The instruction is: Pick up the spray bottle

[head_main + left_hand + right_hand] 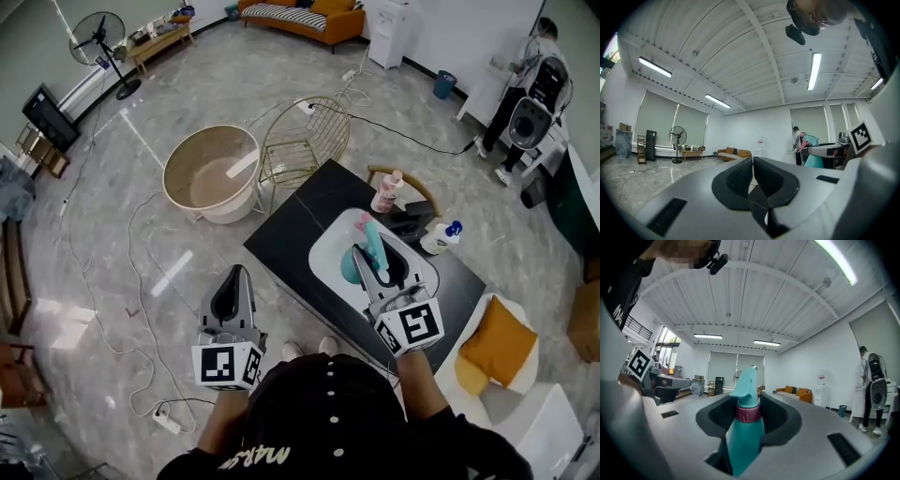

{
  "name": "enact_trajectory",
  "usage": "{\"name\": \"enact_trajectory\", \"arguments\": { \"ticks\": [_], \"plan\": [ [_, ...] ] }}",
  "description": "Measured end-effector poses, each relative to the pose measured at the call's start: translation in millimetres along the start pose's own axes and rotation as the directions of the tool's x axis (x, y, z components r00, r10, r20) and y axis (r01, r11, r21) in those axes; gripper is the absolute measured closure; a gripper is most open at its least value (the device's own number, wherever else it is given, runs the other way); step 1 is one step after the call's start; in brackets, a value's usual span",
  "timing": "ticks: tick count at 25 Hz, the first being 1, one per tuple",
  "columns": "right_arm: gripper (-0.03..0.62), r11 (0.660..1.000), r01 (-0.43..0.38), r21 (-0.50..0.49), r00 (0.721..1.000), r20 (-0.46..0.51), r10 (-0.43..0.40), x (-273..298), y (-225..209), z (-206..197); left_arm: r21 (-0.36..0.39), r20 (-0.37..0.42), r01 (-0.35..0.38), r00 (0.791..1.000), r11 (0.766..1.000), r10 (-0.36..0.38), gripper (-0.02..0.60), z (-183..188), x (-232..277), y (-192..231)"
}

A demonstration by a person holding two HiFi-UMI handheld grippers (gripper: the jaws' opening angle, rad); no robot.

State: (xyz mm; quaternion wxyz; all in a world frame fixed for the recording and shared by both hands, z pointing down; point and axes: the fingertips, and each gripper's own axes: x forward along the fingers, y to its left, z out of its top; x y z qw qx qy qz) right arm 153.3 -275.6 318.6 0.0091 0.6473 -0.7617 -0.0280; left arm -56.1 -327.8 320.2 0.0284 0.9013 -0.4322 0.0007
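Observation:
My right gripper (373,259) is shut on a teal spray bottle (372,244) with a pink collar, held over the white tray (326,255) on the black table (298,223). In the right gripper view the spray bottle (746,427) stands upright between the two dark pads, its nozzle rising above them, and the right gripper (749,405) points level. My left gripper (233,284) hangs left of the table over the floor, its jaws together with nothing in them. The left gripper (753,165) shows only a thin slit between its pads.
On the table's far end stand a pink bottle (385,192) and a white bottle with a blue cap (441,236). A round tub (211,173) and a wire chair (302,141) sit beyond the table. A yellow cushion (497,342) lies at the right. Cables cross the floor.

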Motion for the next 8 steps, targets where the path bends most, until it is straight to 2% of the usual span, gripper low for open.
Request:
{"name": "enact_trajectory", "arguments": {
  "ticks": [8],
  "plan": [
    [0.456, 0.999, -0.042, -0.033, 0.999, 0.018, 0.043, 1, 15, 5, 0.001, 0.003, -0.019, 1.0, 1.0, 0.019, 0.565, -3, -5, 4]
  ]
}}
